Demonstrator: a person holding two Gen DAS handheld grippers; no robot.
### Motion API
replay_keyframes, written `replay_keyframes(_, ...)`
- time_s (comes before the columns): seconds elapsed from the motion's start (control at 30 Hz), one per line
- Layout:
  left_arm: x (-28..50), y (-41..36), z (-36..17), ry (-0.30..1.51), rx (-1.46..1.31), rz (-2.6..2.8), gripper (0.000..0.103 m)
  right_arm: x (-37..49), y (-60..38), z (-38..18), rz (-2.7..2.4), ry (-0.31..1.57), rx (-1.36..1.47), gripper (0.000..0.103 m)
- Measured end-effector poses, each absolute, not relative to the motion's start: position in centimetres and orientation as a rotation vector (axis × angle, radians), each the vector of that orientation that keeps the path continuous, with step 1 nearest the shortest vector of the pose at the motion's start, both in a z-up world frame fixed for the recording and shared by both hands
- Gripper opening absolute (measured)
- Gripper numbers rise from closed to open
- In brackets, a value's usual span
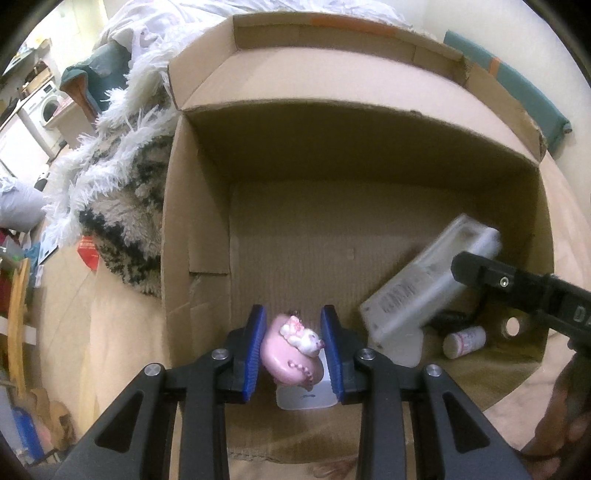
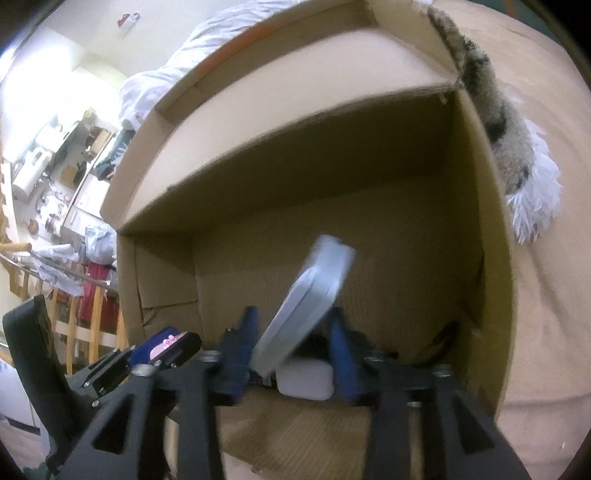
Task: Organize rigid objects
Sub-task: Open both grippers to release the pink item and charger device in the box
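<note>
An open cardboard box (image 1: 199, 206) lies below both grippers. My left gripper (image 1: 293, 328) is shut on a pink case topped with a small white figure (image 1: 291, 350), held over the box's near edge. It also shows in the right wrist view (image 2: 166, 341). My right gripper (image 2: 293, 332) holds a flat grey-white device (image 2: 310, 299) tilted between its blue pads, inside the box. The device also shows in the left wrist view (image 1: 424, 284). A white rounded box (image 1: 306, 397) lies on the box floor, also seen in the right wrist view (image 2: 306, 380).
A small white bottle (image 1: 464, 341) and a dark cable (image 1: 452, 317) lie in the box's right corner. A shaggy white and black rug (image 1: 122, 177) lies left of the box on the beige floor. White bedding (image 1: 166, 26) is behind it.
</note>
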State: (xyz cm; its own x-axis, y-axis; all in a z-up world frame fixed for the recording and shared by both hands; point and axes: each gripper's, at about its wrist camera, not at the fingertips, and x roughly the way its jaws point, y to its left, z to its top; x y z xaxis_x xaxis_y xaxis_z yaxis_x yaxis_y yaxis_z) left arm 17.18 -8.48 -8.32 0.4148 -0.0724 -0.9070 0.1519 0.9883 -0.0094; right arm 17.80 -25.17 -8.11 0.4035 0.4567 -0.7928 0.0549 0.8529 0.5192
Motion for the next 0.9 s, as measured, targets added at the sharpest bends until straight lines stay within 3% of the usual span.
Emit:
replay_keyframes(0.07, 17.2, -8.6, -7.8, 1.118, 0.075, -0.139, 0.029, 17.6, -25.3, -7.4, 0.26, 1.102, 0.505, 0.06)
replay_keyframes(0.13, 17.2, -8.4, -7.5, 1.104, 0.077, -0.13, 0.041, 17.6, -25.3, -7.0, 0.258, 1.084, 0.491, 0.064)
replay_keyframes(0.17, 17.1, -8.4, -7.4, 1.099, 0.081, -0.123, 0.051, 17.7, -25.4, -6.9, 0.255, 1.079, 0.49, 0.069)
replay_keyframes(0.2, 17.1, -8.4, -7.2, 1.091, 0.086, -0.112, 0.054, 17.7, -25.4, -6.8, 0.252, 1.074, 0.492, 0.069)
replay_keyframes(0.3, 17.2, -8.2, -6.8, 1.083, 0.088, -0.106, 0.055, 17.7, -25.7, -6.8, 0.247, 1.065, 0.493, 0.069)
replay_keyframes(0.37, 17.4, -8.1, -6.7, 1.09, 0.079, -0.103, 0.061, 17.8, -25.7, -6.9, 0.244, 1.069, 0.497, 0.07)
replay_keyframes(0.9, 17.1, -6.7, -5.6, 1.086, 0.05, -0.079, 0.062, 17.3, -25.8, -6.2, 0.214, 1.081, 0.476, 0.07)
